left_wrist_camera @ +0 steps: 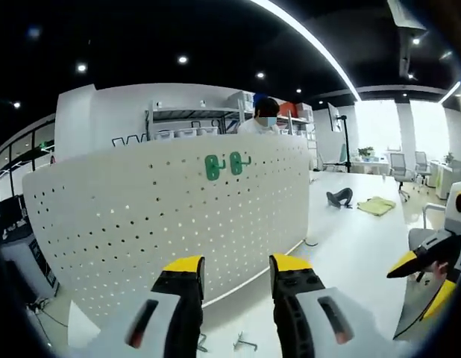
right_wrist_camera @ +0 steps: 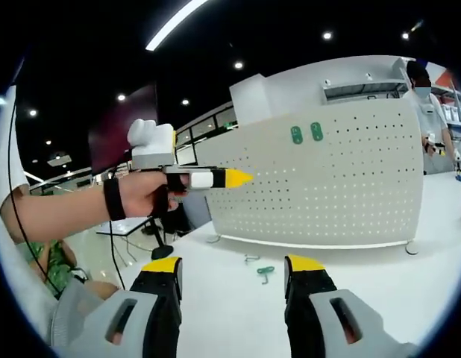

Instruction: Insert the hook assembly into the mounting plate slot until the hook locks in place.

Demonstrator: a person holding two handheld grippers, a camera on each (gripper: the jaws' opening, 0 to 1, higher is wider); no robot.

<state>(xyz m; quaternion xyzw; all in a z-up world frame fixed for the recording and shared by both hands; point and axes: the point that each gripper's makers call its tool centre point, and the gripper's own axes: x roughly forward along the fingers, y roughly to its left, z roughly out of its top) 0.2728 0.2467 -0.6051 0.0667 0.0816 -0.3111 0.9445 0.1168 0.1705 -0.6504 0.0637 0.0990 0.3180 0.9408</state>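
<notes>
**Both grippers empty before the pegboard**

Left gripper view: left gripper (left_wrist_camera: 236, 277) jaws apart, empty. White pegboard (left_wrist_camera: 171, 216) ahead carries two green hooks (left_wrist_camera: 223, 165) at 12 o'clock.

Right gripper view: right gripper (right_wrist_camera: 232, 277) jaws apart, empty. Green hook (right_wrist_camera: 265, 272) lies on the table (right_wrist_camera: 409, 298), just beyond the jaws.

An open-plan office or lab workspace: a dark ceiling with round spotlights and a long light strip (left_wrist_camera: 305, 37) at upper right, office chairs (left_wrist_camera: 400, 165) by bright windows at far right, metal shelving (left_wrist_camera: 187, 119) at upper centre, a monitor (left_wrist_camera: 8, 212) at far left, and a wide white tabletop (left_wrist_camera: 350, 246) carrying a pegboard (left_wrist_camera: 171, 216)
</notes>
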